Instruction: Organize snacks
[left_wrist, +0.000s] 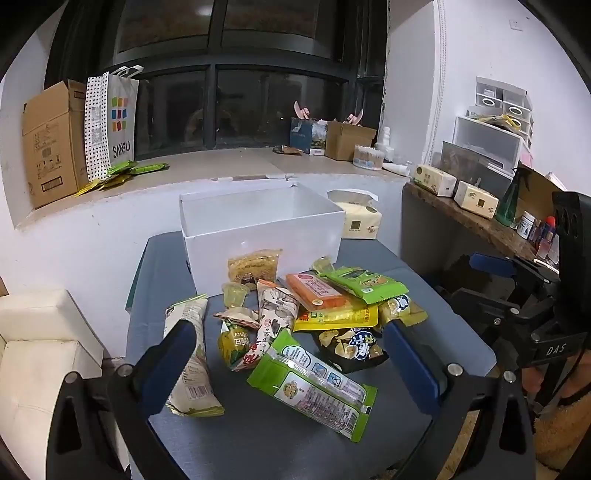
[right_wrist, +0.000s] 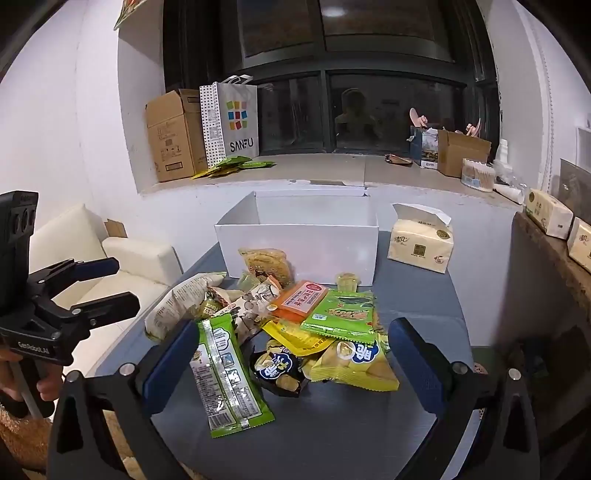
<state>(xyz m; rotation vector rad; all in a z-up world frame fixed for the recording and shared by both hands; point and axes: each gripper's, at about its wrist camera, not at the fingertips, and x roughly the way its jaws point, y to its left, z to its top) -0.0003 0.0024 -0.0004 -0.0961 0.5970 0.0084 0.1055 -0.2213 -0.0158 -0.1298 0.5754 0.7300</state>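
Snack pile (left_wrist: 306, 325) untouched, white box (left_wrist: 258, 236) empty behind it.
Left gripper (left_wrist: 291, 354) and right gripper (right_wrist: 295, 354) held wide, empty; topmost packet is best taken first.

A lived-in home room: cream sofa (right_wrist: 122, 254), cluttered window ledge (right_wrist: 314, 170), tissue packs (right_wrist: 421, 243).

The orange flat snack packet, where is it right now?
The orange flat snack packet lies on top of the snack pile, just in front of the open white cardboard box, with a green packet overlapping its right edge.
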